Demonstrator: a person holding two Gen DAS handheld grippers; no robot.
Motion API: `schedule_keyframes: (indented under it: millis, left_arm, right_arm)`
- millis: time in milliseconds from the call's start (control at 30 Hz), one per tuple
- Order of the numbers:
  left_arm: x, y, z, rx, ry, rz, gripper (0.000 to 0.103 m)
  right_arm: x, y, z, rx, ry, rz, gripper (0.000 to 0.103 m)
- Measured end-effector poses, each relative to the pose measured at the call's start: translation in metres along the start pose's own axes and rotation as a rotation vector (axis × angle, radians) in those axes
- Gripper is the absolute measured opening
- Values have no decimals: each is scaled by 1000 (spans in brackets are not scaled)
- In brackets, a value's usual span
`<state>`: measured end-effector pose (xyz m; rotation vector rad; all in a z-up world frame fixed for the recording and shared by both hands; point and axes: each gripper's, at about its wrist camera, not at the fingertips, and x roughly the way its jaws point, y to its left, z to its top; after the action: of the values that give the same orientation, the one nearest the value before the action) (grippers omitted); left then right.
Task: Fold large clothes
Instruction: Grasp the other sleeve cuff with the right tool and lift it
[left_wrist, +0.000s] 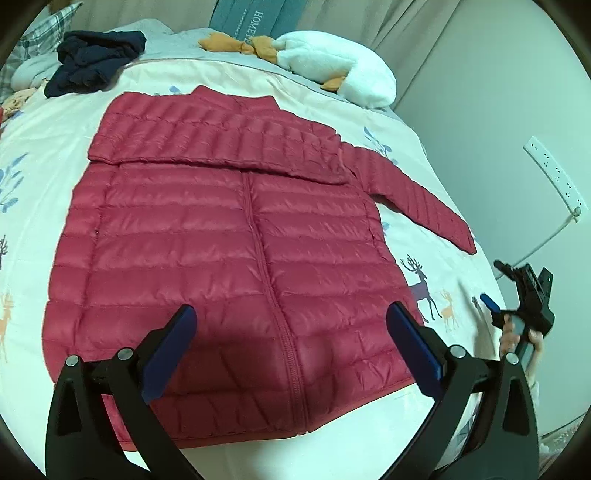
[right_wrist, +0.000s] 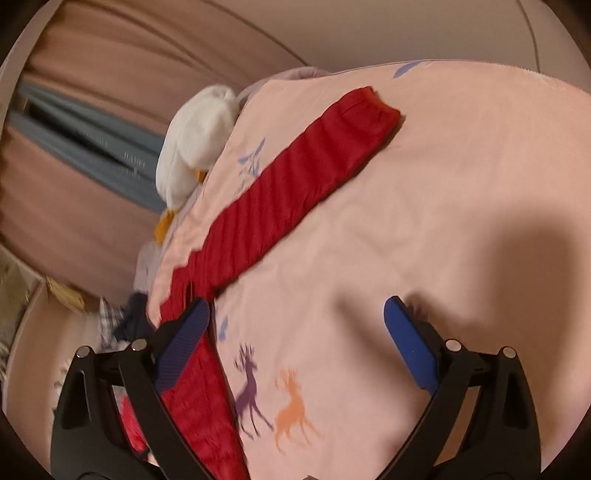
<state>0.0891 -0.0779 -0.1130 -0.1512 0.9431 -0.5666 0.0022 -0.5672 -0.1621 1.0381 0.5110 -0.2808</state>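
A red quilted jacket (left_wrist: 221, 240) lies front up and zipped on the bed sheet (left_wrist: 33, 122). One sleeve (left_wrist: 207, 136) is folded across its chest. The other sleeve (left_wrist: 417, 192) stretches out to the right, and in the right wrist view this sleeve (right_wrist: 295, 184) runs diagonally over the pink sheet (right_wrist: 443, 184). My left gripper (left_wrist: 291, 308) hovers open above the jacket's hem with nothing between its fingers. A hand holds my right gripper (left_wrist: 493, 280) at the bed's right edge. The right gripper (right_wrist: 298, 302) is open over bare sheet, its left finger beside the jacket's side.
A heap of navy clothes (left_wrist: 96, 55) lies at the back left. A white fleecy item (left_wrist: 343, 66) with orange cloth (left_wrist: 236, 44) sits at the back right. A grey-blue pillow (left_wrist: 255, 14) leans behind. A white power strip (left_wrist: 554, 177) hangs on the right wall.
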Motion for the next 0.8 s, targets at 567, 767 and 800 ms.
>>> schedule_keyframes:
  millis: [567, 767, 800]
  left_arm:
    - [19, 16, 8, -44, 32, 37, 102]
    - [26, 17, 14, -40, 37, 41, 102]
    - [28, 17, 15, -41, 38, 42, 102]
  right_arm:
    - [91, -6, 56, 117, -65, -5, 86]
    - [110, -16, 73, 202, -137, 11, 69]
    - [112, -18, 74, 208, -146, 1, 60]
